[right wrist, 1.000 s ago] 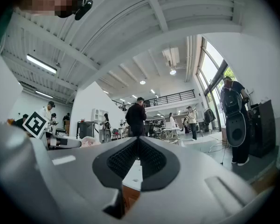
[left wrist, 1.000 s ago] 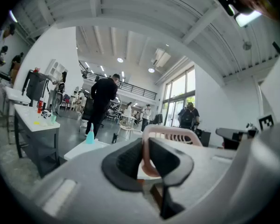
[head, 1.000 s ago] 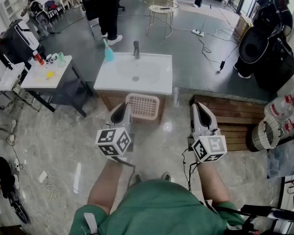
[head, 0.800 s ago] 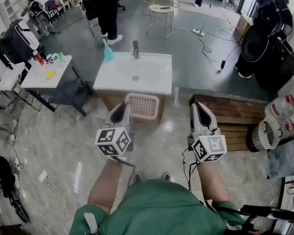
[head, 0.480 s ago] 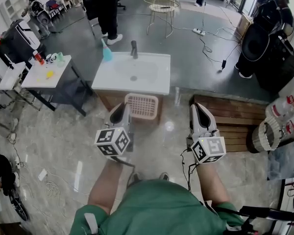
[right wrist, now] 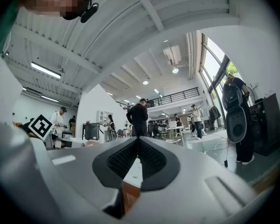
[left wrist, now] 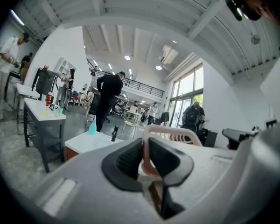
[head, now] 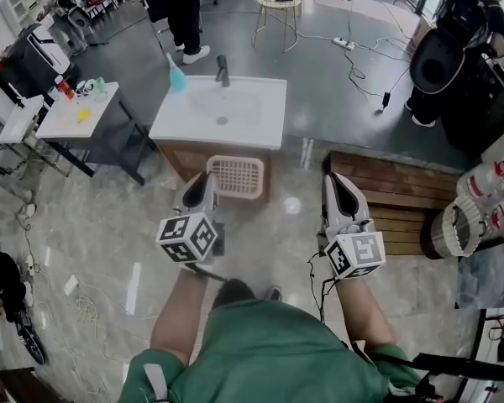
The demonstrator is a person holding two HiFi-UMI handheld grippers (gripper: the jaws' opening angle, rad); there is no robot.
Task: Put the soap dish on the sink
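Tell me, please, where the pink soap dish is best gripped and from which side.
Grip the soap dish by its thin rim, coming from the person's side at its left edge, as the left gripper does: the slatted body looks too wide for the jaws to span, while the rim fits between them.

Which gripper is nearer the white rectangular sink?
Left. The left gripper, shut on the pink slotted soap dish, is just short of the white sink; the right gripper is off to its right, beside the wooden bench.

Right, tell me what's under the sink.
A wooden cabinet front shows under the sink. The sink top hides its inside, and the soap dish in the left claw covers its middle.
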